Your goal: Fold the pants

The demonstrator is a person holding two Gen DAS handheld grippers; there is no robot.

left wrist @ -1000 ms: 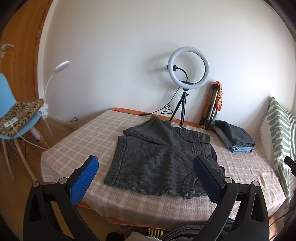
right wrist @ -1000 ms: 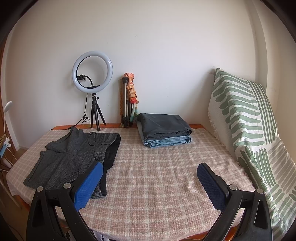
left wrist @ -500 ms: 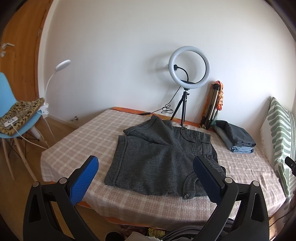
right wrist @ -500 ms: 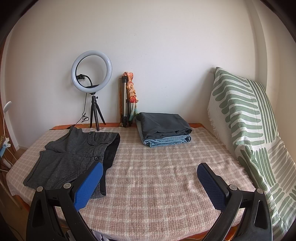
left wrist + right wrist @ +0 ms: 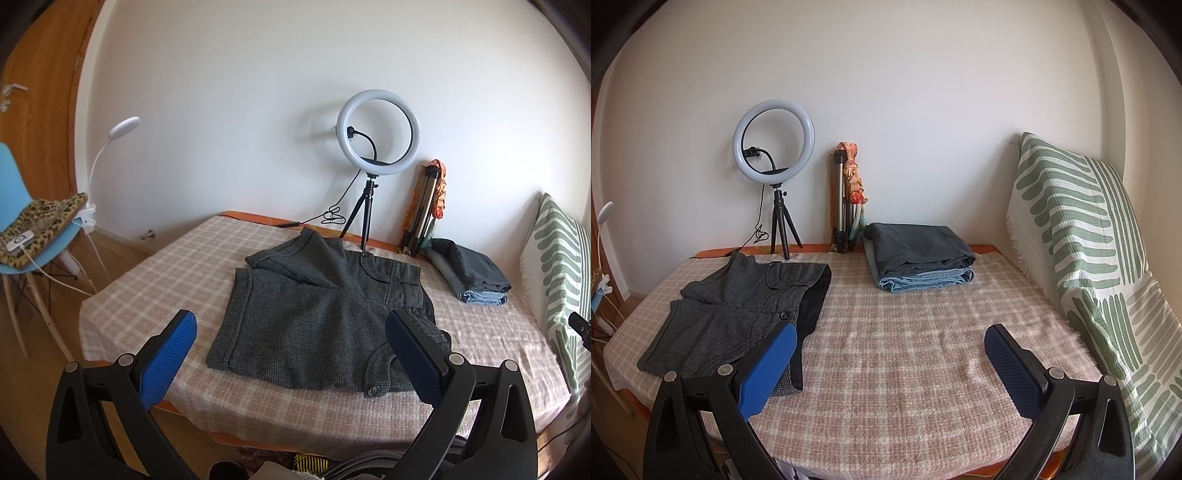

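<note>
No legible text, label, brand, number or sign appears in either wrist view.

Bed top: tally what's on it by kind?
Unfolded garments: 1, the grey shorts
Folded garments: 2, dark grey pants stacked on blue jeans
Ring lights on tripod: 1
Folded tripods against the wall: 1
Green-striped cushions: 1
Total: 6
</note>
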